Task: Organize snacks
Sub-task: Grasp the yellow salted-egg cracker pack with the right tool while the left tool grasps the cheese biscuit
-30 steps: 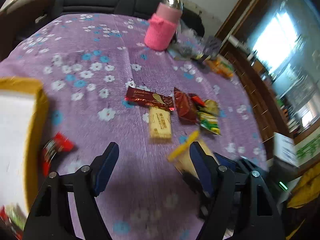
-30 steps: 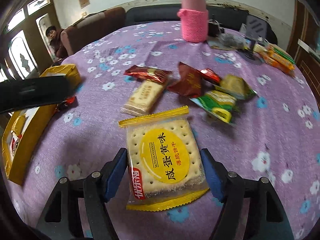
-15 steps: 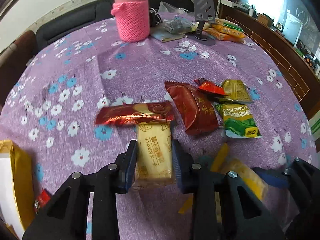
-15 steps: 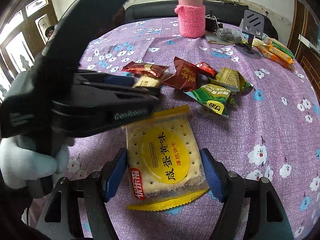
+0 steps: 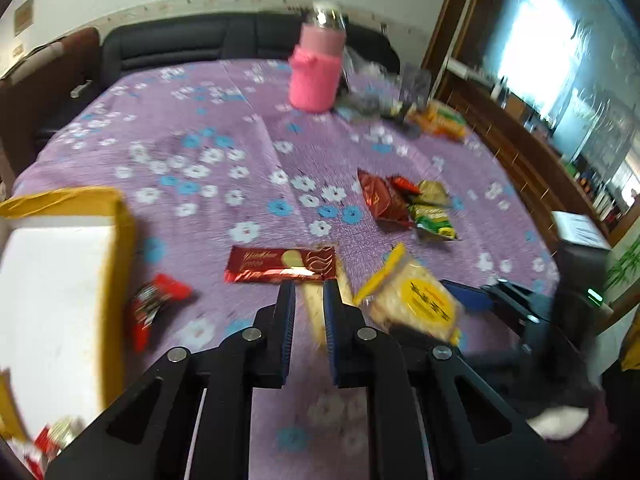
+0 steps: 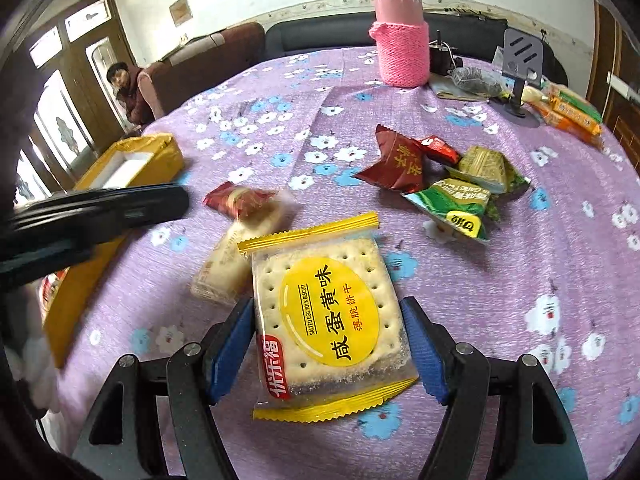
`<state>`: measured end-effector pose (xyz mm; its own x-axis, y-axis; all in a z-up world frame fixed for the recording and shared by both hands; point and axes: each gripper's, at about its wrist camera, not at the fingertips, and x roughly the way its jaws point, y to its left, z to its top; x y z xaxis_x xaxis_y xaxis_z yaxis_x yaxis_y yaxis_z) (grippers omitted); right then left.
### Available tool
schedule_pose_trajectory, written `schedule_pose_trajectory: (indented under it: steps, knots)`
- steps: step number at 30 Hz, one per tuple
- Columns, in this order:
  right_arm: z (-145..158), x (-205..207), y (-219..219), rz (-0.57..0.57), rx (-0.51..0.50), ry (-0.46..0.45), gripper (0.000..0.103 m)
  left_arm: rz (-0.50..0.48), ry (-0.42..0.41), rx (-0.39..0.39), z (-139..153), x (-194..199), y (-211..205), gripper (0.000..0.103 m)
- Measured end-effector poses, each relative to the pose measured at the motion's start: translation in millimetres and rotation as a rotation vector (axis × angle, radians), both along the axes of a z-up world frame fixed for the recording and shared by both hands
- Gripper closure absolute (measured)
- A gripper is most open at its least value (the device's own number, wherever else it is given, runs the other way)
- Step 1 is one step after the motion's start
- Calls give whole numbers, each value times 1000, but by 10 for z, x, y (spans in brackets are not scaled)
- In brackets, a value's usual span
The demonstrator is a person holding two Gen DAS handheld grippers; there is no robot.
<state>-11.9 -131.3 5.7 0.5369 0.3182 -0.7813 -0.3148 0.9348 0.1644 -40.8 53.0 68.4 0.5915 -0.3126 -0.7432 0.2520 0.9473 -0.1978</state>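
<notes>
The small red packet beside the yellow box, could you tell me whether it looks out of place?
Somewhat. The red packet lies on the tablecloth just outside the yellow box, apart from the snack cluster. The left gripper grips a cream biscuit pack; the right gripper holds the egg-yolk cracker.

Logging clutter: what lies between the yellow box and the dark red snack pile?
In the right wrist view, between yellow box and dark red packet: only bare flowered cloth, no snacks.
</notes>
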Motion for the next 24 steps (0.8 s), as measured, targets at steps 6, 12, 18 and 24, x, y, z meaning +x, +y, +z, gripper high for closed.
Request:
schedule_pose_trajectory:
  steps: [6,12,18,24]
  knots:
    - [43,-158,43,-30,56,23,29,-3,-23,-52,105,-276,296,91]
    - [136,-513,1,-67,59,8,29,54,21,-112,-15,-342,577,69]
    - [122,-561,-171,-116,88,-1,29,58,58,-42,-204,-271,503,56]
    - [27,-523,-247,-137,120,6,32,-5,89,42,-379,38,-102,40]
